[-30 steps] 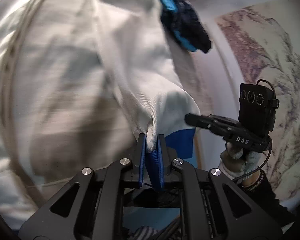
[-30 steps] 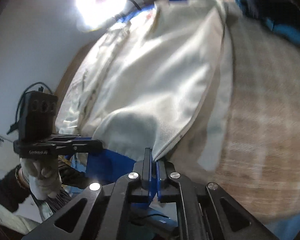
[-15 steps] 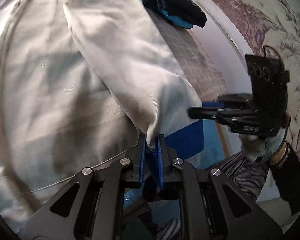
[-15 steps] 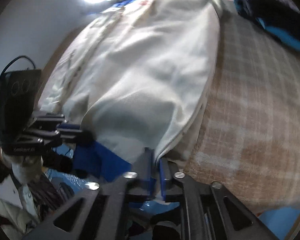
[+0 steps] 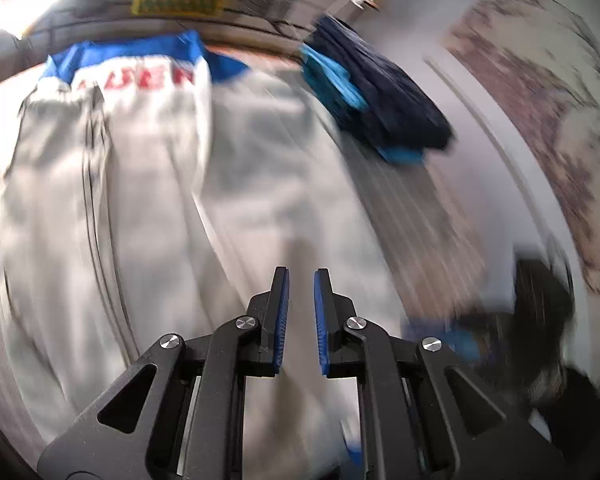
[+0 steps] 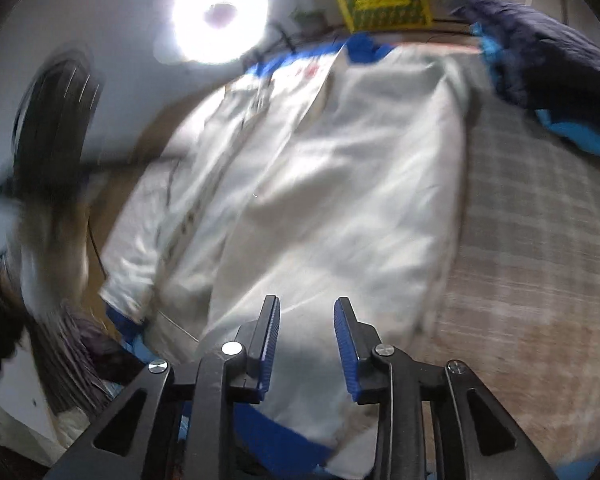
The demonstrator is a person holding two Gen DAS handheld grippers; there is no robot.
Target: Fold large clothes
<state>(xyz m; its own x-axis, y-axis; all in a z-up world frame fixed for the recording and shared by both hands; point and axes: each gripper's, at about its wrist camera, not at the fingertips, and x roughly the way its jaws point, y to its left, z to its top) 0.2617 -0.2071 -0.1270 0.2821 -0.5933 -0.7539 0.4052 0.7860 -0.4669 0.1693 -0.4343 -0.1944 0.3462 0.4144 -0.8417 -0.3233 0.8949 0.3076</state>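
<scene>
white jacket (image 6: 340,200) with blue collar and hem: spread flat on checked bench (image 6: 540,260), one side panel lapped over middle | progress: first lengthwise fold looks laid, further folds remain | left gripper (image 5: 299,320) fingers parted, empty | right gripper (image 6: 306,344) fingers closing, nothing pinched | dark blue garment (image 5: 380,108) heaped beyond

The big white jacket with blue trim (image 6: 340,200) lies spread flat on the checked cloth surface (image 6: 540,280). The folded dark blue garment (image 6: 548,76) sits beside it, to its right.
</scene>
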